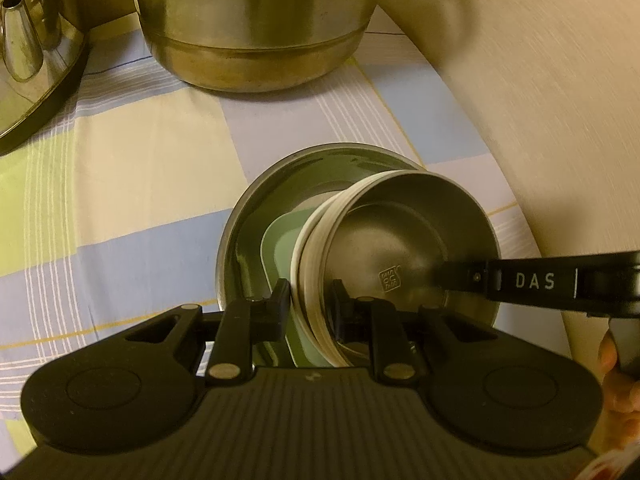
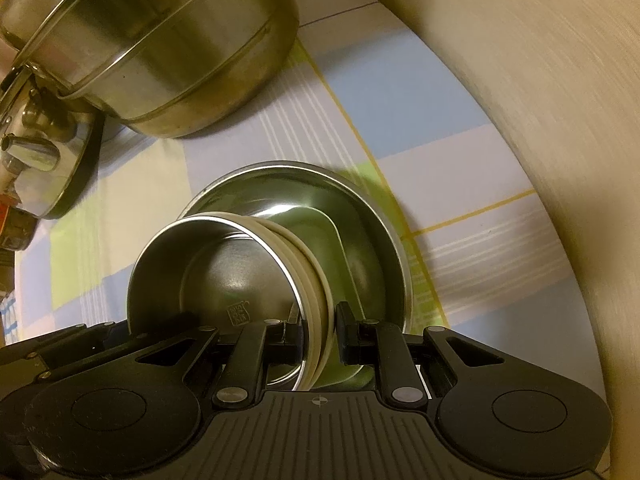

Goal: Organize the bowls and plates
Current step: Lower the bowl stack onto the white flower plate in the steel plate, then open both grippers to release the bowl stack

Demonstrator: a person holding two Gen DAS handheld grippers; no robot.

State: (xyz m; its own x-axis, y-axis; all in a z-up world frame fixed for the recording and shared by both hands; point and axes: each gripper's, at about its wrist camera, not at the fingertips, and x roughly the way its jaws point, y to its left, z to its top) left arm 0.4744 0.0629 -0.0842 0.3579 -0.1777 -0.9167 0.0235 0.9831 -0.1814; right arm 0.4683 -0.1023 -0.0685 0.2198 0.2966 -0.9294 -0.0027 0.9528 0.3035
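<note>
Small steel bowl with white outer wall [image 1: 392,248]: tilted inside the wide shallow steel bowl [image 1: 256,216], on the checked cloth [image 1: 120,200].
Left wrist view: left gripper [image 1: 310,300] clamps the small bowl's rim; a pale green square dish [image 1: 280,248] lies beneath; right gripper [image 1: 452,276] reaches in from the right.
Right wrist view: right gripper [image 2: 318,330] pinches the opposite rim [image 2: 312,280]; large steel pot [image 2: 160,48] behind.

Matte black left gripper [image 1: 310,294] and right gripper [image 2: 318,322], ribbed grey housings, round side discs, silver pivot pins. White "DAS" lettering on one finger. Bare fingers [image 1: 610,354] of skin at right.
</note>
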